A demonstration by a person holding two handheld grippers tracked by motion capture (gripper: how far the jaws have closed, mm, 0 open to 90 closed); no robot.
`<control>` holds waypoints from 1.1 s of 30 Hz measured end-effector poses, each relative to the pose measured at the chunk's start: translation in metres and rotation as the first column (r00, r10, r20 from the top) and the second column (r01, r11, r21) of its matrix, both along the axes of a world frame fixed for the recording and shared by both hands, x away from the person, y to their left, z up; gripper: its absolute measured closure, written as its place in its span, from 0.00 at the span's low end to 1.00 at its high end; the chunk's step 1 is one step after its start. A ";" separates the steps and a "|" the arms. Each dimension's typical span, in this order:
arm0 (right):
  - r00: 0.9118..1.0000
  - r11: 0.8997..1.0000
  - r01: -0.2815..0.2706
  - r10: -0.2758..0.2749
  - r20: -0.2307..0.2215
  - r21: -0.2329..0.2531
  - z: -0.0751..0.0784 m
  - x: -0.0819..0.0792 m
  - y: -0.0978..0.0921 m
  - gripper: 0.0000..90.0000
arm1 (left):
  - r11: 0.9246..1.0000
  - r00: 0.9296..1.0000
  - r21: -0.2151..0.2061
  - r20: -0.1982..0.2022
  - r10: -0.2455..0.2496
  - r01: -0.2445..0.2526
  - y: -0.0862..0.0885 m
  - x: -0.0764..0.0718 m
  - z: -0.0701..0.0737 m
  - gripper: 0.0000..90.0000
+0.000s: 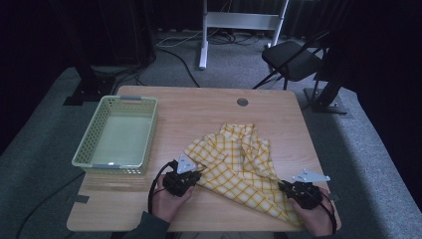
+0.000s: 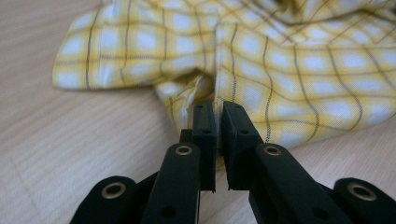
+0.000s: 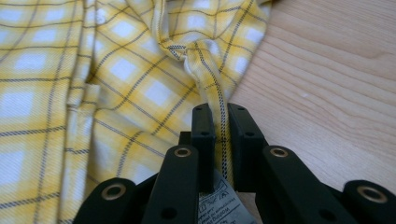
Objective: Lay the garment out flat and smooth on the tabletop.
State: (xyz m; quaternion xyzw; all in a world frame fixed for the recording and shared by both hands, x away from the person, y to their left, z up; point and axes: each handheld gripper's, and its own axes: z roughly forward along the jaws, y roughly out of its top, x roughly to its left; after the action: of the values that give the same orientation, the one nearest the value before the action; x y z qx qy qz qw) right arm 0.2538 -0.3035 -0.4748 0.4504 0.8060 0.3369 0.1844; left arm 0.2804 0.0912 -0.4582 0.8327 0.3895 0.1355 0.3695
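- Lying crumpled on the near right part of a wooden table [image 1: 209, 107]: a yellow checked cloth [image 1: 239, 159], spread from the table's middle towards the front right corner.
- Clamped on the cloth's left edge: left gripper [image 1: 191, 175], jaws pressed nearly together with a thin fold of fabric pinched between the tips, seen close in the left gripper view [image 2: 217, 122].
- Clamped on the cloth's near right edge: right gripper [image 1: 285, 186], jaws closed around a hemmed seam, with a small white label [image 3: 219, 205] tucked between them in the right gripper view [image 3: 219, 123].
- Held from below by a person's hands, left hand [image 1: 169, 199] and right hand [image 1: 318, 219], both close to the table's front edge.
- Standing at the table's left side, well apart from the cloth: a pale green plastic basket [image 1: 92, 134], long side running front to back.
- Bare wood between basket and cloth, along the far edge, and in front of the left gripper.
- Beyond the table: a dark folding chair [image 1: 293, 59] and white desk legs [image 1: 204, 35] on grey carpet.
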 end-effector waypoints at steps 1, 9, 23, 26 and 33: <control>1.000 1.000 0.001 -0.001 0.002 0.001 0.000 0.000 -0.001 0.91 | 1.000 1.000 0.009 -0.010 0.007 -0.007 0.001 0.000 -0.002 0.94; 1.000 1.000 0.030 -0.030 -0.006 0.002 -0.001 0.000 -0.006 0.92 | 0.998 0.998 0.039 -0.021 0.059 -0.058 0.006 0.002 -0.002 0.89; 1.000 0.999 0.020 -0.021 0.018 0.027 0.005 0.002 -0.004 0.74 | 0.999 0.998 0.025 0.046 -0.031 0.030 -0.017 0.014 0.014 0.68; 1.000 1.000 0.011 -0.011 0.019 0.025 0.005 0.004 -0.003 0.72 | 0.999 0.998 0.032 0.052 -0.035 0.034 -0.022 0.018 0.014 0.68; 1.000 1.000 -0.016 0.016 0.014 0.014 0.004 0.010 0.006 0.68 | 0.996 0.996 0.064 0.060 -0.061 0.057 -0.036 0.035 0.012 0.66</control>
State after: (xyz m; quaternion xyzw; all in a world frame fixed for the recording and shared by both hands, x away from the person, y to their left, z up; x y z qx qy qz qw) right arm 0.2636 -0.2979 -0.4711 0.4428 0.8058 0.3472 0.1844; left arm 0.3153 0.0550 -0.4467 0.8502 0.3488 0.1624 0.3594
